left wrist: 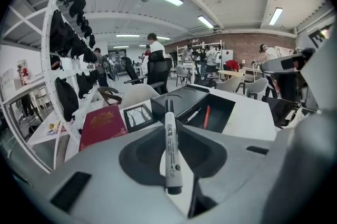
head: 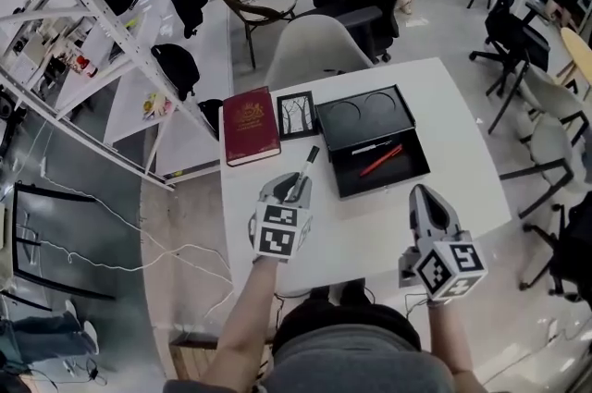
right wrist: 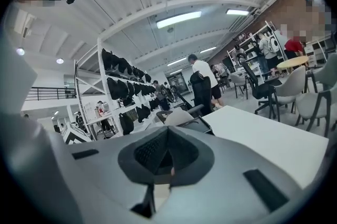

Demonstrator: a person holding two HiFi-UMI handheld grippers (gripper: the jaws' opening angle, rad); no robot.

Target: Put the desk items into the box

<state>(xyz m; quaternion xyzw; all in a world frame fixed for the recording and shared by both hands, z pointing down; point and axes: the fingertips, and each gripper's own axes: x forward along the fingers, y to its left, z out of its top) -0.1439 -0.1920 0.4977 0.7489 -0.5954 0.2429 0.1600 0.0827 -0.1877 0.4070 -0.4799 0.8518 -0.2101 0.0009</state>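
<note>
A black-and-white marker (head: 306,167) sticks out from my left gripper (head: 297,190), which is shut on it above the white table (head: 370,239). In the left gripper view the marker (left wrist: 170,148) lies upright between the jaws of that gripper (left wrist: 171,167), its cap toward the open black box (left wrist: 202,107). That box (head: 407,171) holds a red pen (head: 380,160) and a white pen (head: 372,147); its lid (head: 363,115) stands open behind. My right gripper (head: 428,200) is shut and empty at the table's near right. Its closed jaws (right wrist: 167,162) fill the right gripper view.
A dark red book (head: 250,128) and a small framed picture (head: 297,115) lie left of the box. A light shell chair (head: 319,49) stands at the table's far side. Office chairs (head: 518,30) stand to the right, and a white rack (head: 102,21) with black bags to the left.
</note>
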